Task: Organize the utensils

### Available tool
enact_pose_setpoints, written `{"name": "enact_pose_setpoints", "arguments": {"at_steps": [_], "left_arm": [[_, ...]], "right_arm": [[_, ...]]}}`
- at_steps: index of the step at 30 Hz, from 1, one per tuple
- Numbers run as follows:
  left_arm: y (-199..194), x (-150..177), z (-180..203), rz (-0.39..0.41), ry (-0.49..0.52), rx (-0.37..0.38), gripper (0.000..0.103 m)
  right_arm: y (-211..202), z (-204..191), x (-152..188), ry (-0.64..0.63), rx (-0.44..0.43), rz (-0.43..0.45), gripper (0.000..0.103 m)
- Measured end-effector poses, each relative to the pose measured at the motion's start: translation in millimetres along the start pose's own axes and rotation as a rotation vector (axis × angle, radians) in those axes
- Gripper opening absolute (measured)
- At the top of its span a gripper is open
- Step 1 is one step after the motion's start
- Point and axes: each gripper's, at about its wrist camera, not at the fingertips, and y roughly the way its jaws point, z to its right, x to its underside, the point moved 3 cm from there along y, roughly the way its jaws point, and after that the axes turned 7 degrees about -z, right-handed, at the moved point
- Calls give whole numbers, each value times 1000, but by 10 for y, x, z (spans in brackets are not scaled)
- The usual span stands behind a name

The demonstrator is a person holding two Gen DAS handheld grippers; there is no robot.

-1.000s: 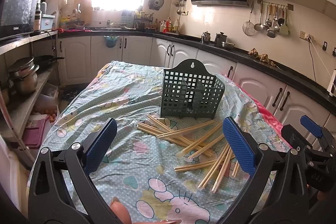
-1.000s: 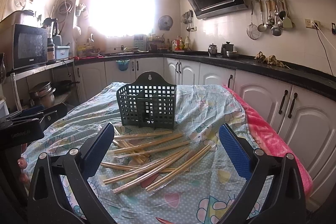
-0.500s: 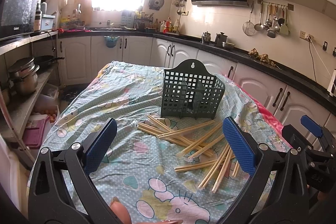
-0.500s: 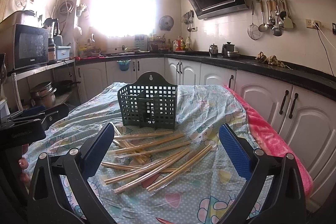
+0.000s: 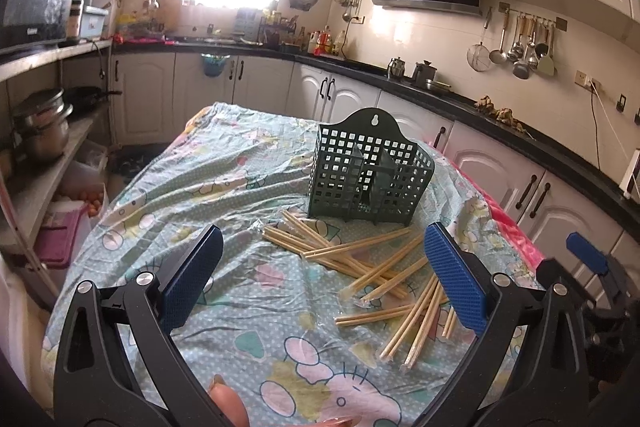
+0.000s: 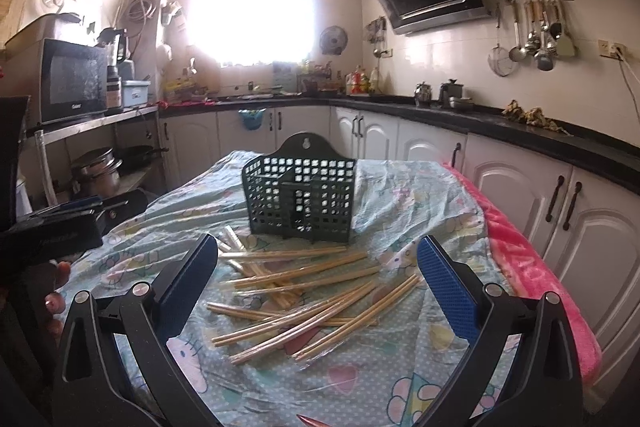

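The left gripper (image 5: 320, 283) is held spread wide above the near part of the table, with nothing between its blue pads (image 5: 192, 279). The right gripper (image 6: 318, 283) is likewise spread and empty, poised over the same cloth (image 6: 400, 367). No utensil has been taken up; the step in hand is judged to be the approach before a first pick.

Just beyond the fingertips, the chopsticks (image 6: 296, 291) are seen scattered in a loose, crossing heap on the patterned cloth, several lying over one another. Behind them, near the middle of the table, the dark green holder (image 6: 300, 199) stands upright; it appears divided inside, though no contents can be made out through the mesh.

For the next move, a single stick or a small bundle at the edge of the heap would best be chosen, one gripper lowered until its pads straddle it, then closed. A stick pinned beneath others is likely to drag its neighbours.
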Motion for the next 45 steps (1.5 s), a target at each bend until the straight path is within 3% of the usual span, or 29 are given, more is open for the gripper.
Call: {"name": "enact_pose_setpoints", "arguments": {"at_steps": [19,29,38,40,42,45], "left_arm": [[215,-241,-499,-68,-142,36,93],[609,-579,-484,-146,-157,100,93],[1084,-627,-460,-255,-159,112,93],[1188,-617,-475,-280,-164,117,92],[1274,-612,-501,-299,-170,120,91],[1390,-586,-553,-325,-183,122,85]], "right_arm": [[306,-47,-211,-21,-123,-86,97],[733,174,-441,24,-108,-210,97],[1160,491,-422,62,-39,-316,97],[1252,554,-399,73,-26,-341,95],[1376,629,-357,83,-18,-379,84],[1536,729,-264,117,-22,-435,78]]}}
